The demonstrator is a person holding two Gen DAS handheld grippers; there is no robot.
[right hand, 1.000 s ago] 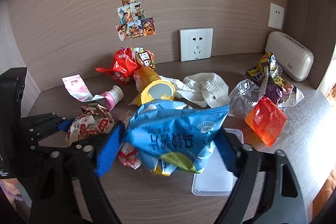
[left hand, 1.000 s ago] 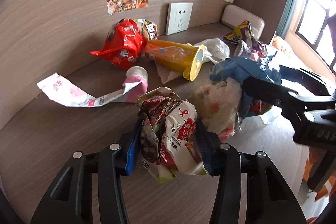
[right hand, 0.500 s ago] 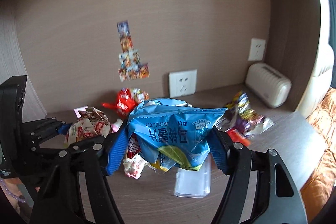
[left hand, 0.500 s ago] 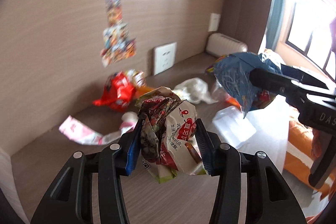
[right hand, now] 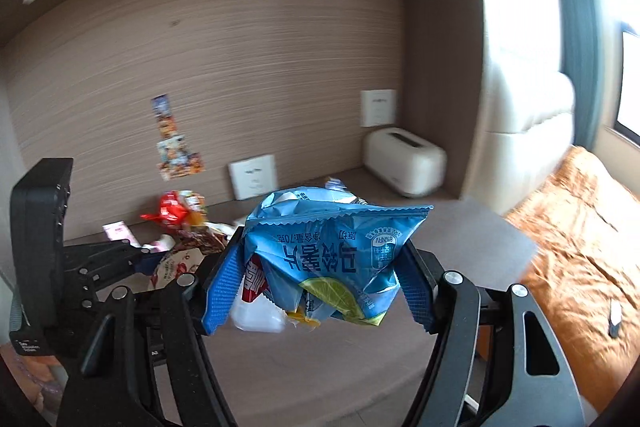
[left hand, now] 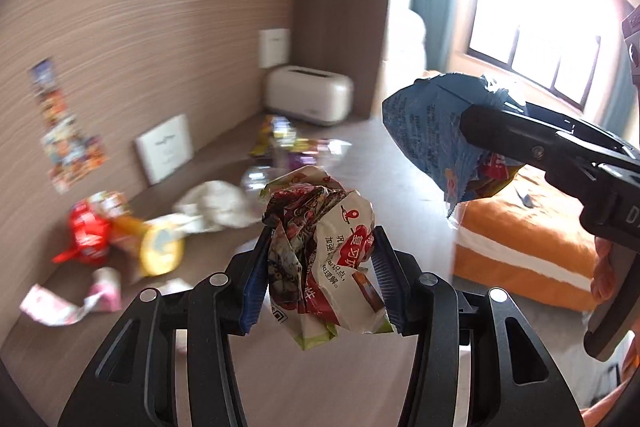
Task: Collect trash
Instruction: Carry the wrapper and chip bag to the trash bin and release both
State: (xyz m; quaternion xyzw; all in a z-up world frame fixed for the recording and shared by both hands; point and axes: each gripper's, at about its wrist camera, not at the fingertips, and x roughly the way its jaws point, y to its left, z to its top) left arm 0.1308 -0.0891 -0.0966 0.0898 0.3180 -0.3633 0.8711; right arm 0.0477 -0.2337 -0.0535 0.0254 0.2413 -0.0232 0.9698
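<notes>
My left gripper [left hand: 320, 277] is shut on a crumpled red-and-white snack wrapper [left hand: 324, 259] and holds it high above the desk. My right gripper [right hand: 320, 279] is shut on a blue chip bag [right hand: 332, 251] with smaller wrappers bunched under it. The blue bag also shows in the left wrist view [left hand: 432, 135], to the right of and above the left gripper. The left gripper shows at the left of the right wrist view [right hand: 160, 259].
On the desk [left hand: 280, 379] lie a red bag [left hand: 86, 235], a yellow tube [left hand: 156, 251], a white cloth [left hand: 216, 205], a pink wrapper [left hand: 68, 303], colourful wrappers [left hand: 288, 143] and a clear lid [right hand: 256, 315]. A cream box [left hand: 308, 99] stands in the corner. An orange bed [right hand: 580, 247] lies right.
Both grippers have risen and pulled back from the desk, each still holding its trash. The views have swung right, so the bed and window now show.
</notes>
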